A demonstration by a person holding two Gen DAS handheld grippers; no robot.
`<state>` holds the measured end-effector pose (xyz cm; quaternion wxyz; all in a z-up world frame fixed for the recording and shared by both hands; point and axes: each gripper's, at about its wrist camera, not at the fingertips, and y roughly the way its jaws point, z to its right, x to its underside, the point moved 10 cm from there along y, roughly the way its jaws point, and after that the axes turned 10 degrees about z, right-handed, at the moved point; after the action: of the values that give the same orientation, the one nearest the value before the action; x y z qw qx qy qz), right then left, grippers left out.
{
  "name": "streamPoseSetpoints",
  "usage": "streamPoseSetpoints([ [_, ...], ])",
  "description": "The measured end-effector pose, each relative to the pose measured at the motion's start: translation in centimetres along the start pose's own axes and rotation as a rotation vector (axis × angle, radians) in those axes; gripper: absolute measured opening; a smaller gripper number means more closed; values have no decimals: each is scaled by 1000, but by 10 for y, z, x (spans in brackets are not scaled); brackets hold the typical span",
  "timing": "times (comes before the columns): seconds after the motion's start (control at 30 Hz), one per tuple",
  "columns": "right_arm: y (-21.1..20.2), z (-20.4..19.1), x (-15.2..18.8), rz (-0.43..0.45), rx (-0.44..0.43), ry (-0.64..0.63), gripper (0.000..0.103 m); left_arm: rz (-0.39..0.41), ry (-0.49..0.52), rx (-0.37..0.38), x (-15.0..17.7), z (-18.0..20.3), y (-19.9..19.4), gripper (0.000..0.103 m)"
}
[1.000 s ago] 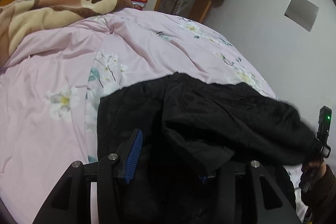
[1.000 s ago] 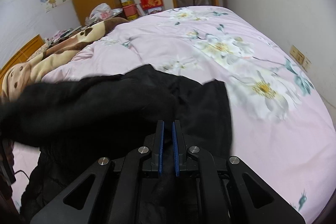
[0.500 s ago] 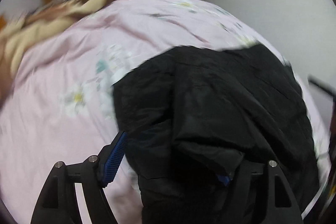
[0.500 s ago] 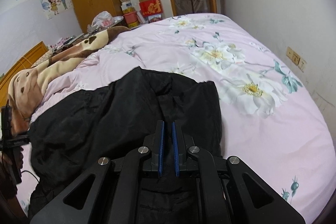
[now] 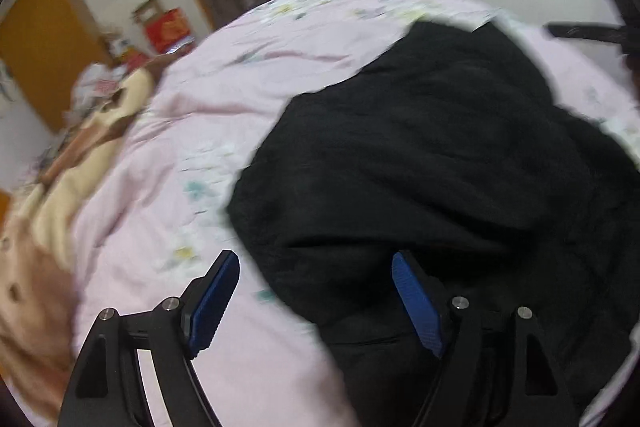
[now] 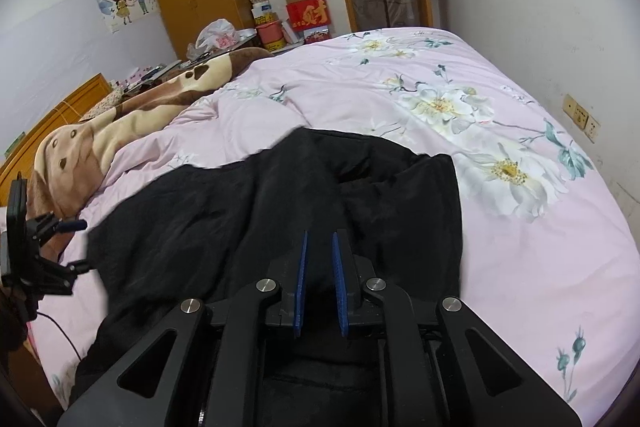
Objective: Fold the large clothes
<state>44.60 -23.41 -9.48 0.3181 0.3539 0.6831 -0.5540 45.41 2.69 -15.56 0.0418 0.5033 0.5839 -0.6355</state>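
Two grippers over black garment [image 6: 320,195], which lies folded over on pink floral quilt [image 6: 400,87] of bed; my left gripper [image 5: 316,291] fingers wide and opening, nothing pinched, fold dropped; right gripper [image 6: 320,279] fingers just parting, cloth slipping free

open room: the pink quilt [image 6: 500,267] lies bare right of and beyond the black garment [image 6: 280,211].
left of garment: a brown blanket [image 6: 132,119] heaps up.
right of garment: a wall [image 6: 560,27] closes the bed's side.
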Motion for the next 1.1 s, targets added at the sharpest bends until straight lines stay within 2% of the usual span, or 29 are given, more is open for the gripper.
streamPoseSetpoints([
  [0.03, 0, -2, 1, -4, -3, 0, 13, 13, -63, 84, -3, 9, -4, 90],
  [0.07, 1, -3, 2, -5, -2, 0, 13, 37, -97, 122, -6, 12, -8, 95],
  [0.2, 1, -9, 4, -15, -12, -20, 16, 57, -179, 183, -7, 14, -18, 95],
  [0.3, 5, -17, -1, -7, -18, -48, 20, 113, -309, 160, -22, -5, -27, 95],
  [0.33, 7, -22, -3, -4, -11, -68, 24, 130, -368, 137, -32, -13, -25, 95],
  [0.4, 12, -39, -5, 4, -32, -116, 33, 155, -413, 122, -46, -12, -19, 95],
  [0.47, 22, -58, -3, 0, -59, -149, 43, 142, -467, 93, -54, -9, -4, 95],
  [0.57, 37, -72, 0, 2, -36, -198, 45, 91, -549, 64, -58, 4, 26, 95],
  [0.7, 65, -81, 16, -40, -40, -196, 45, 19, -582, -4, -44, 24, 63, 95],
  [0.77, 84, -74, 33, -89, -6, -189, 45, -20, -556, -46, -30, 27, 77, 94],
  [0.83, 96, -63, 49, -127, 20, -194, 45, -30, -529, -70, -20, 29, 86, 94],
  [0.9, 103, -54, 63, -156, 34, -192, 45, -29, -548, -56, -13, 28, 93, 94],
  [1.0, 108, -43, 74, -160, 10, -140, 44, -23, -565, -53, -4, 26, 104, 95],
  [1.1, 112, -44, 85, -163, 29, -187, 44, -26, -528, -77, 5, 31, 113, 95],
])
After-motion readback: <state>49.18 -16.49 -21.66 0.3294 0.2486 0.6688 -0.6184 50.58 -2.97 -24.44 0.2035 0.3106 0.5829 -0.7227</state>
